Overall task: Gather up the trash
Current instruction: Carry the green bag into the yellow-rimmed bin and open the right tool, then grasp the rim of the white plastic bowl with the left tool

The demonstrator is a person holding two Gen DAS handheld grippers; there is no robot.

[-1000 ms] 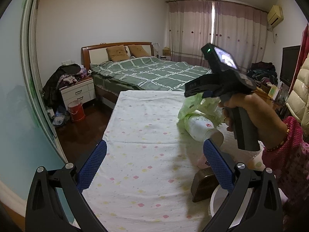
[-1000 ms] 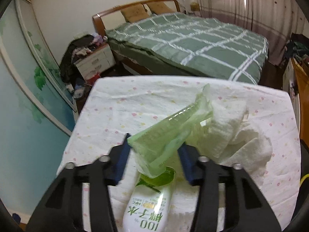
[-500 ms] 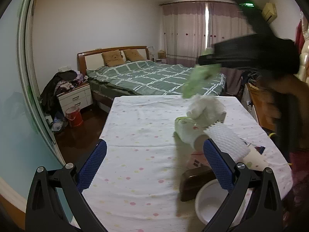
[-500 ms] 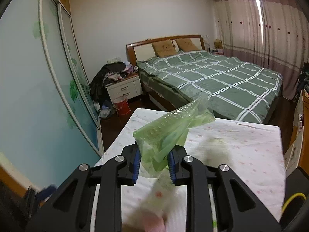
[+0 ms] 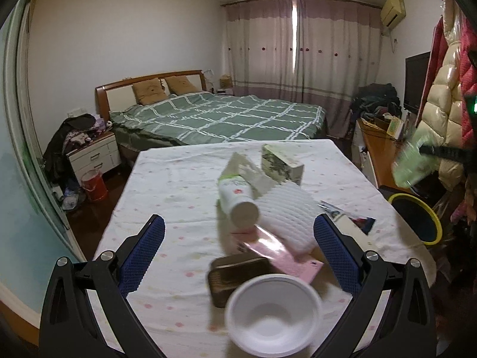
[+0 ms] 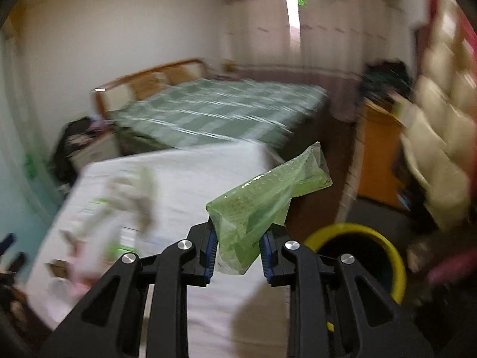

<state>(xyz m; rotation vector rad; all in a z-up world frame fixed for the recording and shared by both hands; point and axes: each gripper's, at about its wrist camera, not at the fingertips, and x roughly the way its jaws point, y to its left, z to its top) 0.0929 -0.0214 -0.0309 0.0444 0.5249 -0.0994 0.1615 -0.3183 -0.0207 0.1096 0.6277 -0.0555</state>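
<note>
In the left wrist view, the left gripper point(image 5: 237, 256) gapes wide over the table point(image 5: 179, 185), holding nothing; a bottle point(image 5: 237, 198) lies on its side, base toward the camera. At far right the green bag point(image 5: 413, 162) hangs above the yellow bin point(image 5: 429, 211). In the right wrist view, the right gripper point(image 6: 238, 252) pinches the bag point(image 6: 265, 197) narrowly, its jaws having just been closing; the bag's long axis slants up and right, beside the bin point(image 6: 393, 256).

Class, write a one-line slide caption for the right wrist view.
Right claw shut on a green plastic wrapper, beside the yellow-rimmed bin.
</note>
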